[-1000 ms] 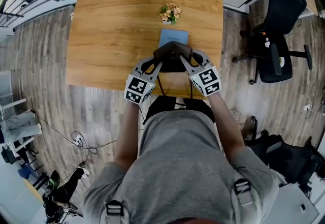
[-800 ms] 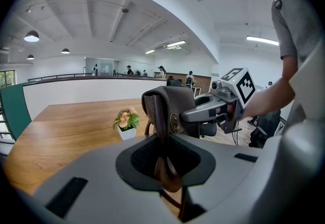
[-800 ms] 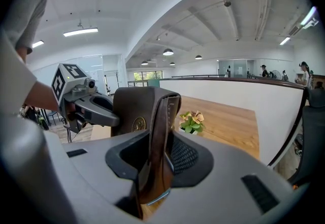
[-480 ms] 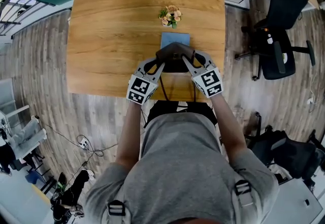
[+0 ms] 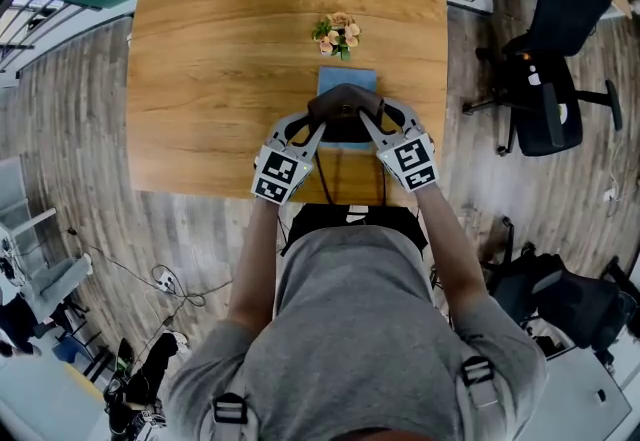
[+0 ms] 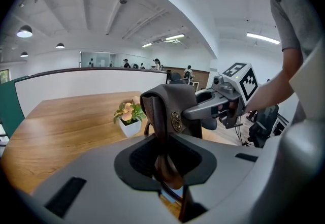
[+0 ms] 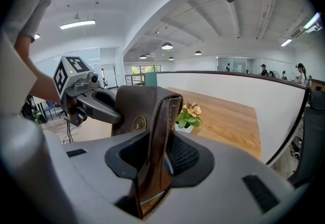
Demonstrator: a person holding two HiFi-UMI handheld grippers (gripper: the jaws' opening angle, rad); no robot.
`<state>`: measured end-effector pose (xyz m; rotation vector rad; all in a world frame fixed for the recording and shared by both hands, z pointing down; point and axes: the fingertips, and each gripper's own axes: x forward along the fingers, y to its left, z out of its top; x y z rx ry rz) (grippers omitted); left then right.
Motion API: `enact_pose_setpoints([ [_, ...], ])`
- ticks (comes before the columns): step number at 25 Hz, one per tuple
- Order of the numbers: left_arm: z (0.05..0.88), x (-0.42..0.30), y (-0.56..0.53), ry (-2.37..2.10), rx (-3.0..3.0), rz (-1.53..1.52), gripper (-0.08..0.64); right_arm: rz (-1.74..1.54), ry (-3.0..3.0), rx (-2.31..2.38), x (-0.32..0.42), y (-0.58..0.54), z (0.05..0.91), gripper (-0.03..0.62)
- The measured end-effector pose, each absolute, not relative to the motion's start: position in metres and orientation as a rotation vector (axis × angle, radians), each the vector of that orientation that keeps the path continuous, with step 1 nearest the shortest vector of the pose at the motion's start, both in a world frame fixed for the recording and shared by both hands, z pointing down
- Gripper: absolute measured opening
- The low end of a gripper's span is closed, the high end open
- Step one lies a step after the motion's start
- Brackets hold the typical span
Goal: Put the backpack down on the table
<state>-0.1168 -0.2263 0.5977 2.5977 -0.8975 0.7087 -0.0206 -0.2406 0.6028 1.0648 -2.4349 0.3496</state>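
Only the head view shows the brown backpack at the wooden table's 6 o'clock edge, with a blue book and potted flowers at its 12 o'clock. The gripper views alone show its gold emblem. The left gripper's narrow jaws are opening round one leather strap, and the right gripper pinches another. The backpack stands upright, its width running 9 to 3 o'clock.

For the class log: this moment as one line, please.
left gripper: jaws opening, strap between them | right gripper: grips strap | backpack: upright over table
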Motion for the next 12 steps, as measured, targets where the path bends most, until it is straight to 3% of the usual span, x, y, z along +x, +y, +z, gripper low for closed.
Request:
enact_pose_setpoints([
  [12,0.615,-0.116,-0.247,-0.900,2.605,0.745,0.071,0.333,-2.410,1.089,-0.021,-0.262,0.613,0.129],
])
